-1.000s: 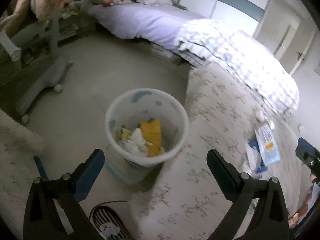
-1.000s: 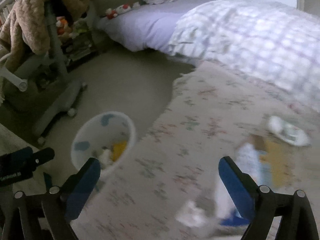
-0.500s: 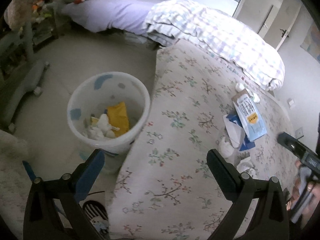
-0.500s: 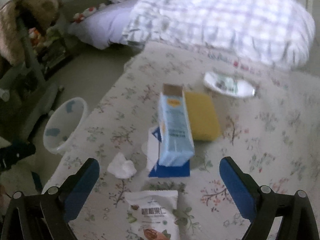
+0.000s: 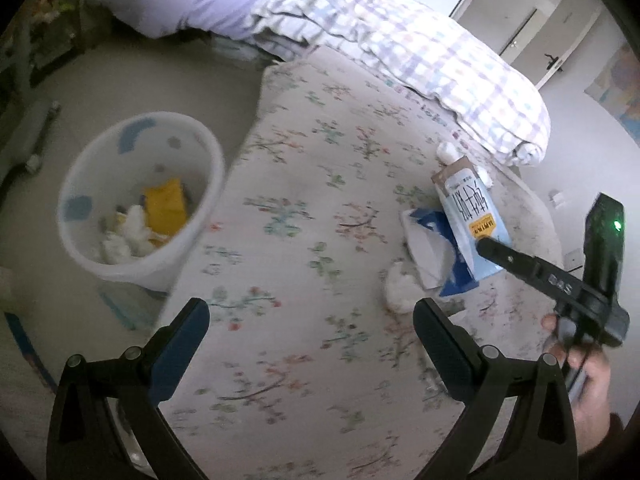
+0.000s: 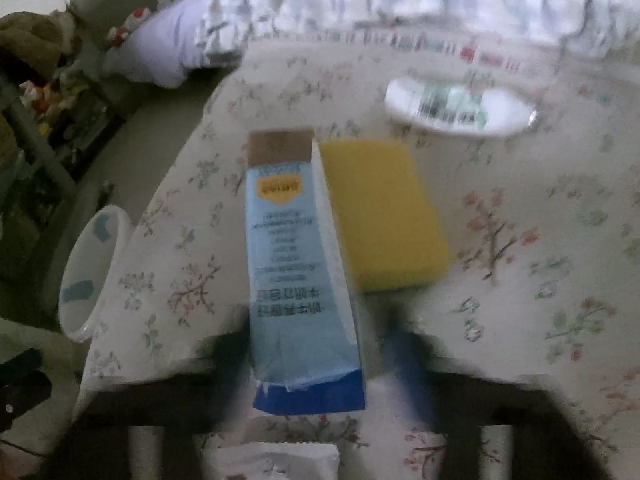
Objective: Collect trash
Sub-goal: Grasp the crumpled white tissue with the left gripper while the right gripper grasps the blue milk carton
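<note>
In the left wrist view, bare floral rug (image 5: pixel 304 240) fills the centre; the white bin (image 5: pixel 140 196) stands mid-left, and at right the blue carton (image 5: pixel 472 216), a crumpled tissue (image 5: pixel 400 288) and the right hand-held gripper (image 5: pixel 520 264) crowd the way

bedroom with a floral rug (image 5: pixel 312 208) on pale floor (image 5: pixel 160 80). checked duvet (image 5: pixel 400 44) spills off the bed, door (image 5: pixel 516 20) behind.

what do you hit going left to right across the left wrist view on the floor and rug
white trash bin → crumpled tissue → light blue carton → right gripper
</note>
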A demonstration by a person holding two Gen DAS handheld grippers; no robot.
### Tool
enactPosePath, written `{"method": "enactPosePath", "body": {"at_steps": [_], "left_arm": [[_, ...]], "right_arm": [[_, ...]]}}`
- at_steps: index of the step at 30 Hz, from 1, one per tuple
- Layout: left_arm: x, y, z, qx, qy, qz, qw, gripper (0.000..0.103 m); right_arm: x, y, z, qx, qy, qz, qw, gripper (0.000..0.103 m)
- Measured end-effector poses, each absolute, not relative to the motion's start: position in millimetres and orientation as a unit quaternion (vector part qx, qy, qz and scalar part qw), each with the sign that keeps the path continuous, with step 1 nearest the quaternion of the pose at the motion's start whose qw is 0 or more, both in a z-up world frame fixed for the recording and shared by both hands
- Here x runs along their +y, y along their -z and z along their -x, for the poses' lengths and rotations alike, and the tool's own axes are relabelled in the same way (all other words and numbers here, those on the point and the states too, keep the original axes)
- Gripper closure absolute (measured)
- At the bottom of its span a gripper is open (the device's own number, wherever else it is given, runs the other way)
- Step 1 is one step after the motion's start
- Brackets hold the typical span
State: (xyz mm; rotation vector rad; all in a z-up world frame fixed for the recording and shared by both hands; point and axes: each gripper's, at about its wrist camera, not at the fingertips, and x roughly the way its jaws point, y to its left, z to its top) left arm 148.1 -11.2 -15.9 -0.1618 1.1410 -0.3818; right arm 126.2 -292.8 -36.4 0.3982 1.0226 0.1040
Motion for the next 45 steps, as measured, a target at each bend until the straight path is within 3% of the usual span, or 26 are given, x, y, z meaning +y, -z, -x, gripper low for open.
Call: {"method": "enactPosePath", "body": {"at_steps": [6, 14, 21, 25, 29, 30, 31, 45], "left_arm": [[-49, 26, -148, 0.539, 0.205, 0.056, 0.815, 0.002], [-86, 41, -147, 0.545, 0.247, 0.059, 0.799, 0.037], [-101, 54, -152, 0.549, 0.245, 0.047, 0.798, 0.052], [-105, 59, -157, 0.548, 0.237, 0.036, 0.801, 0.070], [-109, 55, -157, 0.538, 0.241, 0.023, 0.807, 0.081], [-109, 53, -157, 0.536, 0.243, 0.023, 0.809, 0.086], [-110, 51, -157, 0.533, 0.246, 0.023, 0.809, 0.099], [-77, 3, -147, 0.493, 0.272, 0.076, 0.823, 0.099]], "right_arm": [[-312, 16, -95, 0.479, -0.033, -0.208, 0.852, 0.063], [-355, -2, -38, 0.462, 0.017, -0.221, 0.859, 0.064], [-376, 8, -15, 0.460, 0.025, -0.253, 0.851, 0.064], [-383, 7, -4, 0.458, 0.028, -0.254, 0.852, 0.064], [-388, 7, 3, 0.455, 0.032, -0.255, 0.853, 0.064], [-389, 8, 4, 0.454, 0.033, -0.255, 0.853, 0.064], [-388, 7, 4, 0.454, 0.033, -0.254, 0.853, 0.064], [-370, -15, 6, 0.432, 0.017, -0.241, 0.869, 0.064]]}}
